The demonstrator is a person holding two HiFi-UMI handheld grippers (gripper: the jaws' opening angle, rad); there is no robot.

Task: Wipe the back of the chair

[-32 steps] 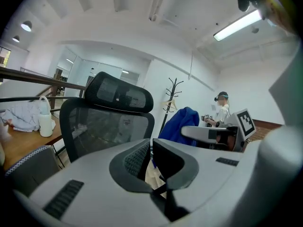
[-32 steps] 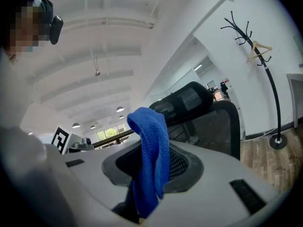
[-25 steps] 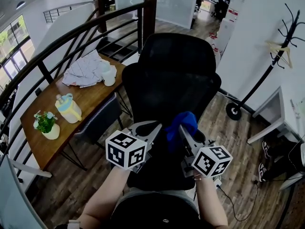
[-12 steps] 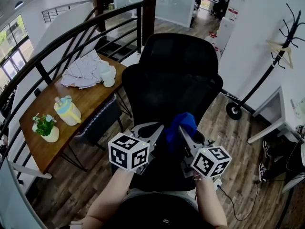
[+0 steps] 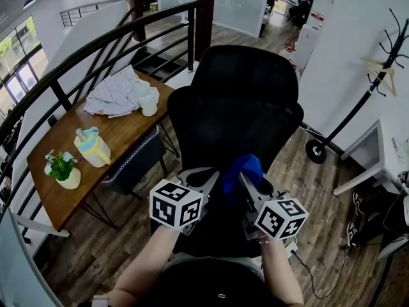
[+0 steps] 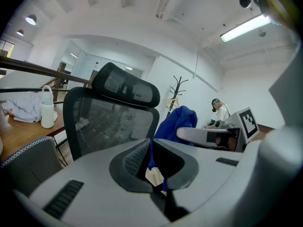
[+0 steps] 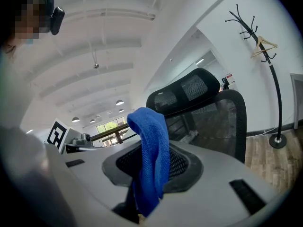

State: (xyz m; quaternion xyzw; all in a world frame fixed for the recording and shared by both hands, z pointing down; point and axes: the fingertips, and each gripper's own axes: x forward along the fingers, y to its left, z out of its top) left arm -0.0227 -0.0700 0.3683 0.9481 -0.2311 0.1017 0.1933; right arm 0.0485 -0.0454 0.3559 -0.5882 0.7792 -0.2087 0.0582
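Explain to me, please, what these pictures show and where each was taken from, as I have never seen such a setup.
A person, not a robot, holds a gripper in each hand; the marker cubes are parts of them. The top-down pictures come from a camera on the person's head; the other two from cameras riding on each gripper, looking along its jaws. The right gripper is shut on a blue cloth. The left gripper has its jaws together on a thin blue strip, seemingly that cloth's edge. Ahead stands a black chair. The table at the left bears a jug, a plant, a cup and crumpled fabric.
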